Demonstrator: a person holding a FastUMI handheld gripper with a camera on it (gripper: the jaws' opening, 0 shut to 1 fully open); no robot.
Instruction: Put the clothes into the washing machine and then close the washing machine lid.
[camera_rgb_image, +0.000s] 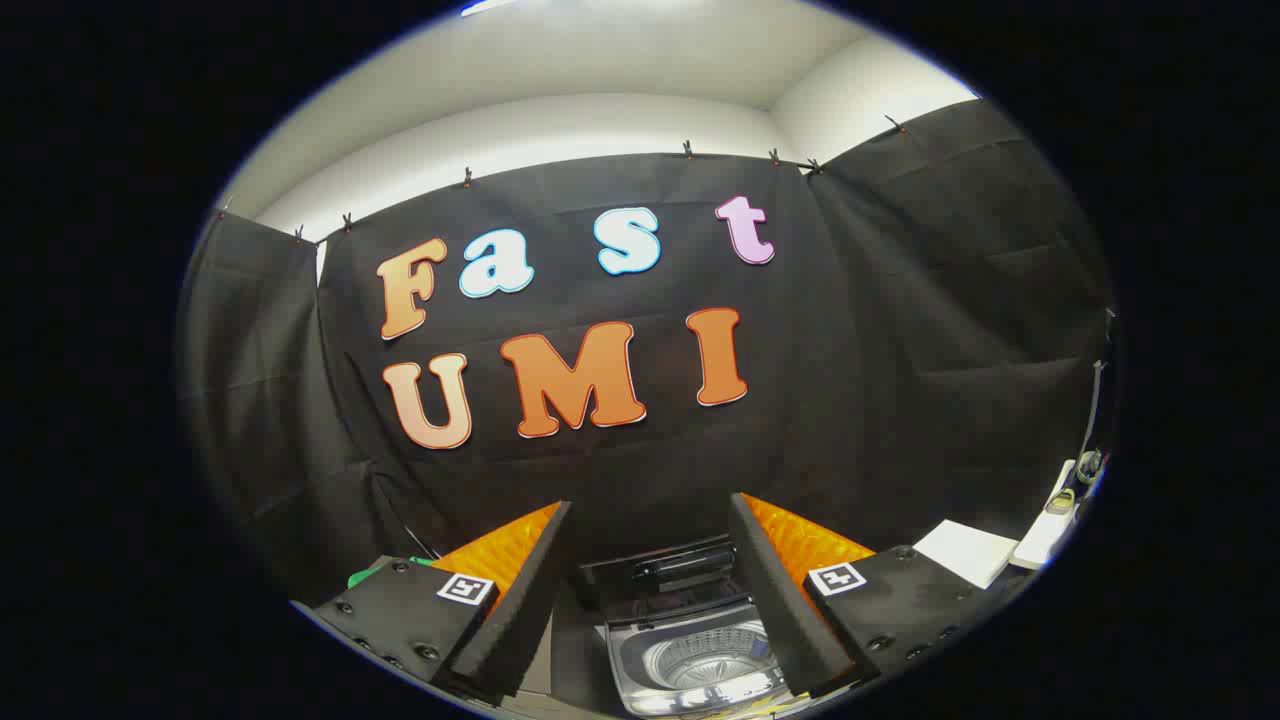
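Gripper (650, 600): fingers spread wide, nothing between them.
Washer (690, 655): below, seen in the finger gap; lid (665, 570) raised at its back.
Drum (705, 665): bare ribbed metal, apparently unloaded.
Room: free space above the washer's rim.

The washing machine (690, 655) has a glossy plastic body and a shiny ribbed metal drum (712, 662); its raised lid (660, 572) looks smooth, dark and glossy. The gripper (650, 600), its 2 fingers spread with nothing between them, shows matt, rough foam-like pads (525, 605). The booth wall (900, 330) is matt, creased cloth.
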